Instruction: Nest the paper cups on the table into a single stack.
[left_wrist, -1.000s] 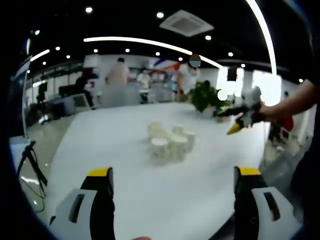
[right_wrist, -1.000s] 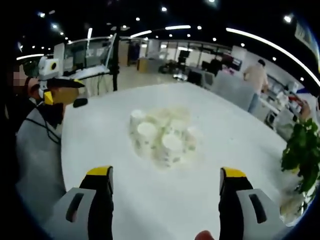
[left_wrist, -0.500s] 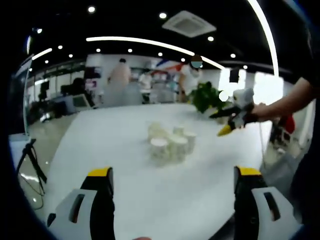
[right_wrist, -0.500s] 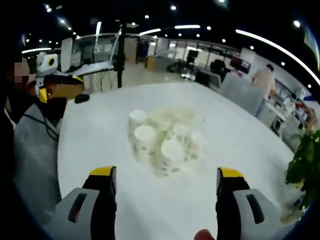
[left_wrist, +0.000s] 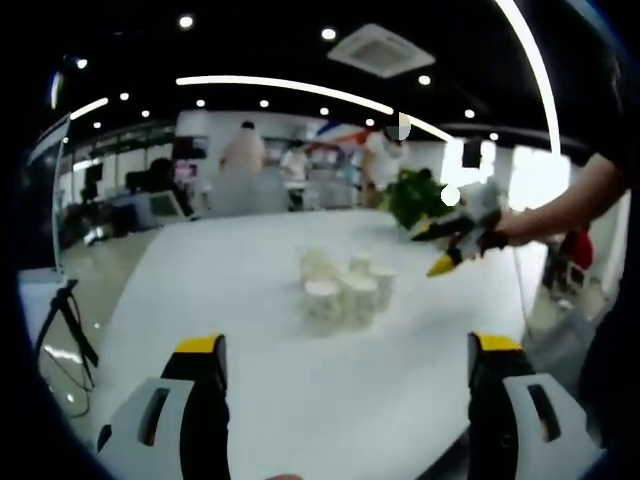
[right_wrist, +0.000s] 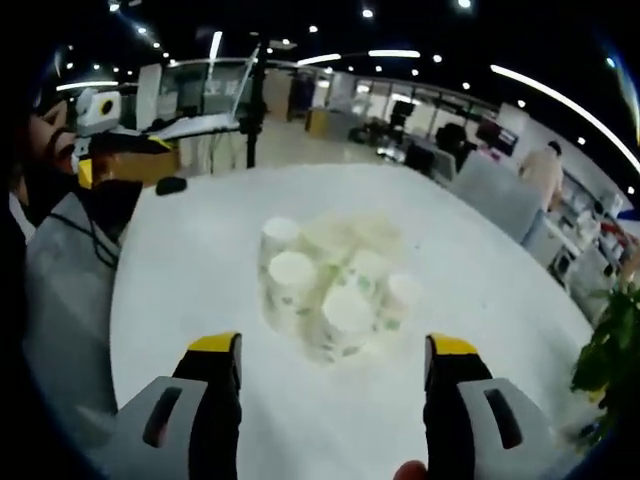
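Note:
Several white paper cups (left_wrist: 340, 285) stand bunched together, mouths down, in the middle of a white table (left_wrist: 230, 260). In the right gripper view the same cups (right_wrist: 335, 290) sit just beyond my right gripper (right_wrist: 328, 365), which is open with nothing between its jaws. My left gripper (left_wrist: 345, 365) is open too and stays well short of the cups. From the right of the left gripper view the right gripper (left_wrist: 450, 240) reaches in, held by a hand above the table past the cups. The left gripper (right_wrist: 120, 150) appears at the far left of the right gripper view.
A potted plant (left_wrist: 415, 195) stands at the table's far edge, and its leaves (right_wrist: 610, 350) show at the right of the right gripper view. People stand in the office behind. A tripod (left_wrist: 65, 330) stands on the floor left of the table. A person's grey sleeve (right_wrist: 60, 290) lies left.
The right gripper has moved closer to the cups, which now look larger in its view. In the left gripper view it has slid leftward toward the cups. The left gripper has held still.

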